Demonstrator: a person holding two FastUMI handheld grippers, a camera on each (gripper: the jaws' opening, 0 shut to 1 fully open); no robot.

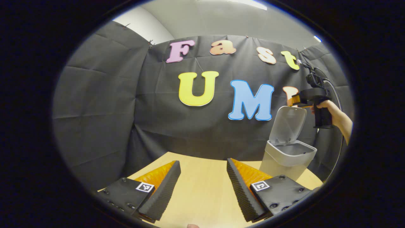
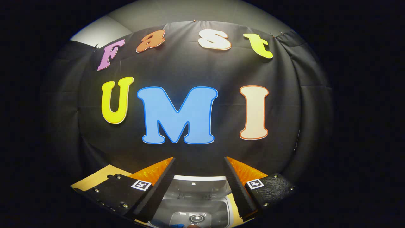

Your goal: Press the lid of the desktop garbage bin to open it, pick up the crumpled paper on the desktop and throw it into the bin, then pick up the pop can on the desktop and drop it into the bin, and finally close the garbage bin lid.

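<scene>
The grey desktop bin (image 1: 289, 155) stands at the table's right with its lid (image 1: 288, 124) tipped up and back. My right gripper (image 1: 293, 100), held by a hand (image 1: 326, 106), hovers above the lid's top edge. In the right gripper view my right gripper (image 2: 199, 160) is open directly over the bin's mouth (image 2: 221, 204), nothing between its fingers. Deep inside lies a round metal end (image 2: 196, 218), like the pop can's top. My left gripper (image 1: 202, 164) is open and empty, low over the table to the bin's left.
The light wooden table (image 1: 202, 196) ends at the black cloth wall just behind the bin. A strip of it (image 2: 95, 179) lies left of the bin. A cable (image 1: 335, 91) trails from the right gripper's handle.
</scene>
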